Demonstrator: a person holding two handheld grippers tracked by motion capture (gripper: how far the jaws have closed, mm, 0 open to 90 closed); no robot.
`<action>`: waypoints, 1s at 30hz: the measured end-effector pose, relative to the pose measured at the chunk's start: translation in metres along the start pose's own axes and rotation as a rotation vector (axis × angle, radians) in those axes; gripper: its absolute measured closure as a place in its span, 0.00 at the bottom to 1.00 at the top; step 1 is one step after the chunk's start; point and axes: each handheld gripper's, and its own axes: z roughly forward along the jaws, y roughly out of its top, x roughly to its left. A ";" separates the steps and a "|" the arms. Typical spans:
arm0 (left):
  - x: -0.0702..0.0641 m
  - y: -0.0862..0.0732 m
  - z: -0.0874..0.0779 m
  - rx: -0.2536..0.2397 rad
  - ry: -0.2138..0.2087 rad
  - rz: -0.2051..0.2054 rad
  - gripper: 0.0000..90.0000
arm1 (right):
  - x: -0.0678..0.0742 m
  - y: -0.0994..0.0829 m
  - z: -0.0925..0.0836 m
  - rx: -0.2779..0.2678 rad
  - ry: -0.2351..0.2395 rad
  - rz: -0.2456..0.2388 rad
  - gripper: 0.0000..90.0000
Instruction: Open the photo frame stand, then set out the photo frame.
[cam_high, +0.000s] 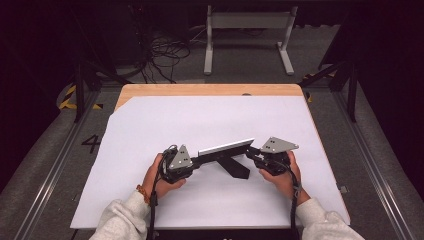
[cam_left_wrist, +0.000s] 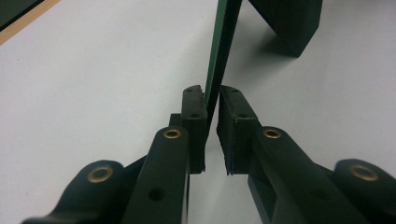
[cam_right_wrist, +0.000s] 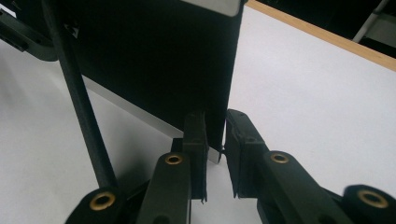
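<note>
There is one picture frame (cam_high: 225, 148) and two tongs. The frame is thin, with a silvery front edge, a black back and one black prop leg (cam_high: 236, 167) (it sticks out toward the person). It stands on the white sheet (cam_high: 150, 125) covering the wooden counter (cam_high: 210, 89), between the hands. The left tongs (cam_high: 197, 161) pinch its left end. The right tongs (cam_high: 251, 152) pinch its right end.
</note>
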 end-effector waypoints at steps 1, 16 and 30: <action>0.000 0.000 0.000 0.001 0.000 -0.003 0.90 | 0.000 0.000 0.000 0.000 0.001 0.001 0.88; -0.002 -0.002 0.000 0.000 -0.022 -0.001 0.91 | -0.003 0.003 0.006 -0.001 0.020 0.012 0.87; -0.007 0.001 -0.001 0.023 -0.015 0.011 0.89 | -0.005 0.005 0.013 0.009 0.026 0.030 0.87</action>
